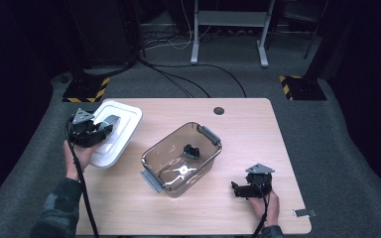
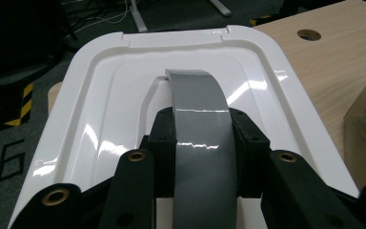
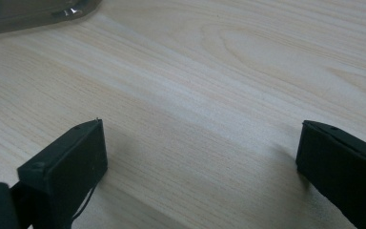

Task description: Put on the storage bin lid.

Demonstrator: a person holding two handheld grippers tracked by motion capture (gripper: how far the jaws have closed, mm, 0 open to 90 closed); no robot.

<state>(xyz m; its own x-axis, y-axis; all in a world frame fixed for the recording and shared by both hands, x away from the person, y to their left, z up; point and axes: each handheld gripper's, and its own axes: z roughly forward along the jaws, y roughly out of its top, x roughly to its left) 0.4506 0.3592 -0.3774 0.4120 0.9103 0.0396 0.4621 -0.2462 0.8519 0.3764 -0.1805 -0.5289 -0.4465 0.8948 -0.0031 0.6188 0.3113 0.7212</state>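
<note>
High view: my left gripper pinches the grey handle of the white lid at the tabletop's left edge. My right gripper, jaws spread wide over bare wood, rests near the front right corner beside the clear container.

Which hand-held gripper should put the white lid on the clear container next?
Left. The left hand-held gripper is clamped on the white lid's grey handle; the right hand-held gripper sits open, holding nothing.
</note>
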